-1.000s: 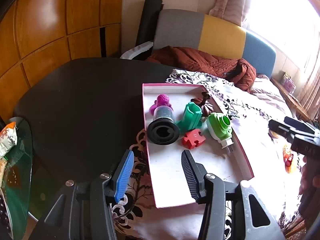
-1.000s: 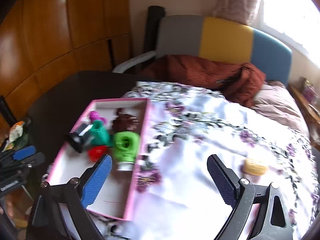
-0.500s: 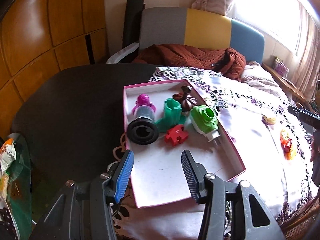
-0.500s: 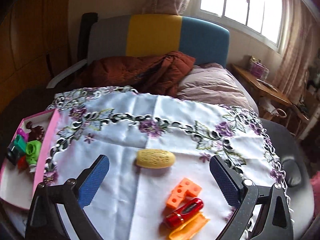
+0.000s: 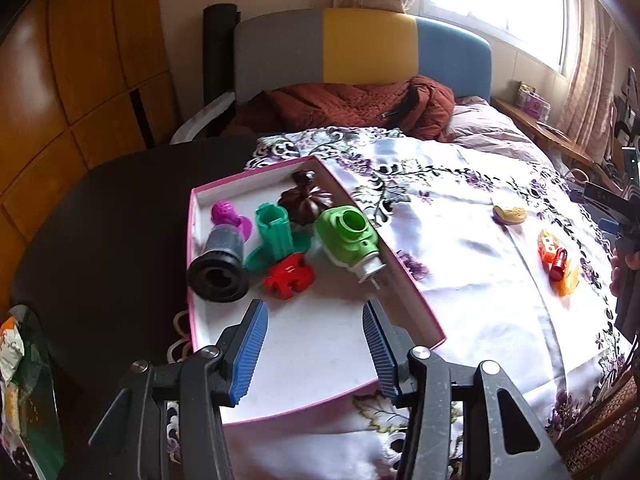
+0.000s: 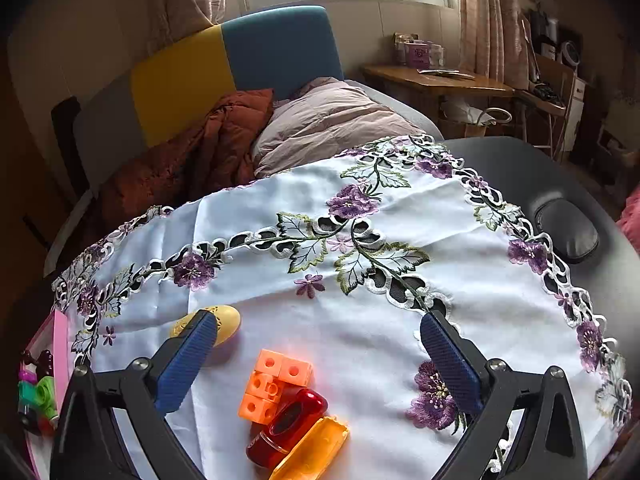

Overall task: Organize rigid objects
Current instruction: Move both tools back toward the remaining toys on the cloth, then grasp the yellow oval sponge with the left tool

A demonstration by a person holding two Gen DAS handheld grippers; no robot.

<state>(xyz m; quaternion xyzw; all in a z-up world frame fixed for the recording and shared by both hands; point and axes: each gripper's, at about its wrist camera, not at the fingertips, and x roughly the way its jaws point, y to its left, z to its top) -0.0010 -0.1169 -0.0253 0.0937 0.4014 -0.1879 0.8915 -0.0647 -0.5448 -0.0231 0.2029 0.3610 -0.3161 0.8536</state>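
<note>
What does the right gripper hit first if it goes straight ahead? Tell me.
Probably the orange block lying between the open right gripper and the tablecloth; depth is uncertain, so it might pass above it.

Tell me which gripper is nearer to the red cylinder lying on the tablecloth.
Right. The right gripper hangs open just above the red cylinder, which lies between its fingers' reach. The left gripper sits over the pink tray, well across the cloth from it.

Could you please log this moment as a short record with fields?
Surface: embroidered tablecloth
Pink tray: holds a green toy, red puzzle piece, teal piece, black cylinder, brown flower
Loose on cloth: yellow oval, orange blocks, red item, orange case
Left gripper: open, over tray, empty
Right gripper: open, above the orange blocks, empty
</note>
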